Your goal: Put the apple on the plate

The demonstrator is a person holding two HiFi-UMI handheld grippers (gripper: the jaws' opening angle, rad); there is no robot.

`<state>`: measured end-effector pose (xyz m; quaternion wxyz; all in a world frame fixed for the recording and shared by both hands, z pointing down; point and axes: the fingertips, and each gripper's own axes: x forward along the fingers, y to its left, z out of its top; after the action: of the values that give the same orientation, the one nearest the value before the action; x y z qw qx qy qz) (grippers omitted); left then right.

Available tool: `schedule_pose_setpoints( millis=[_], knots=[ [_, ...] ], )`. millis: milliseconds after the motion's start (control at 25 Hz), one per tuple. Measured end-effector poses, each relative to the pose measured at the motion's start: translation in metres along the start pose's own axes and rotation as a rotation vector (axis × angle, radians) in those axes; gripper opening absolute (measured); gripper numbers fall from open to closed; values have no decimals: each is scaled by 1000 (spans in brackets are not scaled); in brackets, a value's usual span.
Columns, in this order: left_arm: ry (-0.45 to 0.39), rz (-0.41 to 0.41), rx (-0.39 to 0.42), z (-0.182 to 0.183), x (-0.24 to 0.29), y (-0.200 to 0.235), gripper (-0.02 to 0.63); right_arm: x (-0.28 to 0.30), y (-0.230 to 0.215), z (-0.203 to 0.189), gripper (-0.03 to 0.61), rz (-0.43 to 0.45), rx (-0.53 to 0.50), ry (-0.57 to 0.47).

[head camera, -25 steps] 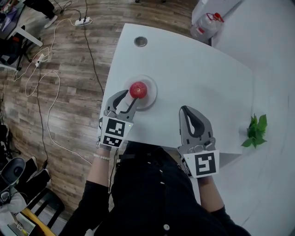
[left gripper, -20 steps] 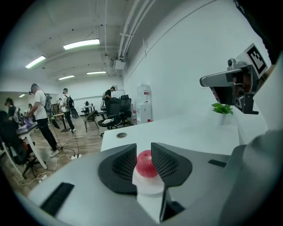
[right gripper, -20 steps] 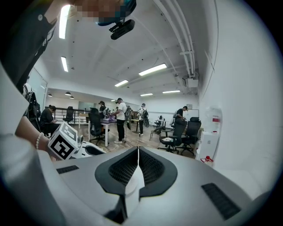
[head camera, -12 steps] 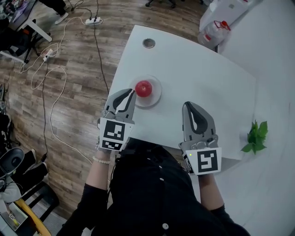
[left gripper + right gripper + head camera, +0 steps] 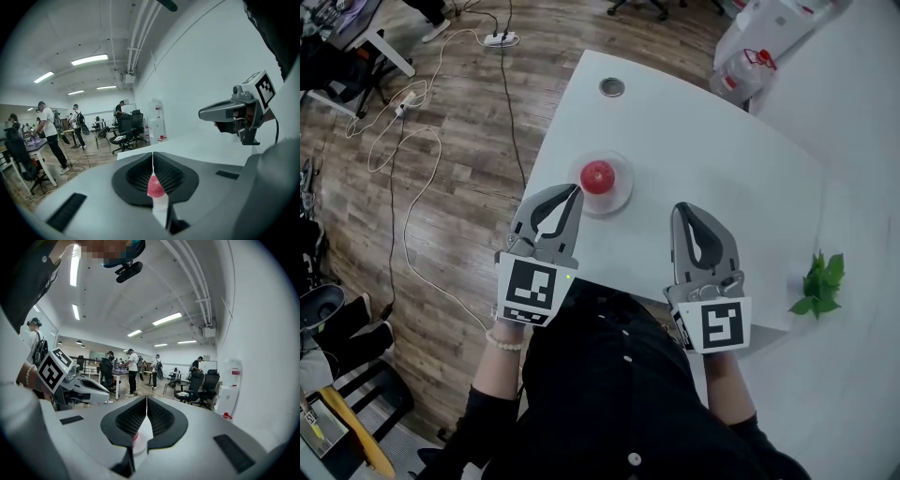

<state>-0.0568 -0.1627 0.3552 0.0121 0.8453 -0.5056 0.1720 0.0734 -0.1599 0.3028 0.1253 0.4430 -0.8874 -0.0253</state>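
A red apple (image 5: 597, 176) sits on a small clear plate (image 5: 624, 192) near the left edge of the white table (image 5: 722, 150). My left gripper (image 5: 573, 191) is shut and empty. It hovers just short of the plate, on the near side and raised above the table. In the left gripper view the apple (image 5: 155, 186) and plate (image 5: 161, 206) show through the slit behind the closed left gripper (image 5: 153, 159). My right gripper (image 5: 682, 210) is shut with nothing in it, to the right of the plate. The right gripper (image 5: 146, 401) is seen shut in its own view too.
A round cable grommet (image 5: 612, 87) lies at the table's far end. A green leafy sprig (image 5: 818, 278) is at the right. Water bottles (image 5: 748, 67) stand beyond the table. Cables (image 5: 412, 141) trail over the wooden floor at the left. People and office chairs fill the room behind.
The left gripper's jaws stood around the apple, then came off it, closed, and drew back and upward. The apple stays on the plate. The right gripper has hardly moved.
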Motion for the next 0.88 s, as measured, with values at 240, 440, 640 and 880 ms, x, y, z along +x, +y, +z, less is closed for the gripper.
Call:
schedule_pose_setpoints(
  millis=[240, 440, 640, 880],
  knots=[
    [-22, 17, 10, 14, -11, 0, 18, -1, 1, 3, 43, 11, -8, -10],
    [-26, 32, 30, 19, -14, -1, 18, -1, 1, 5, 43, 25, -19, -13],
    [-18, 43, 16, 22, -20, -4, 18, 0, 3, 6, 43, 37, -27, -14],
    [-12, 38, 27, 21, -23, -7, 18, 0, 3, 6, 43, 41, -28, -14]
  ],
)
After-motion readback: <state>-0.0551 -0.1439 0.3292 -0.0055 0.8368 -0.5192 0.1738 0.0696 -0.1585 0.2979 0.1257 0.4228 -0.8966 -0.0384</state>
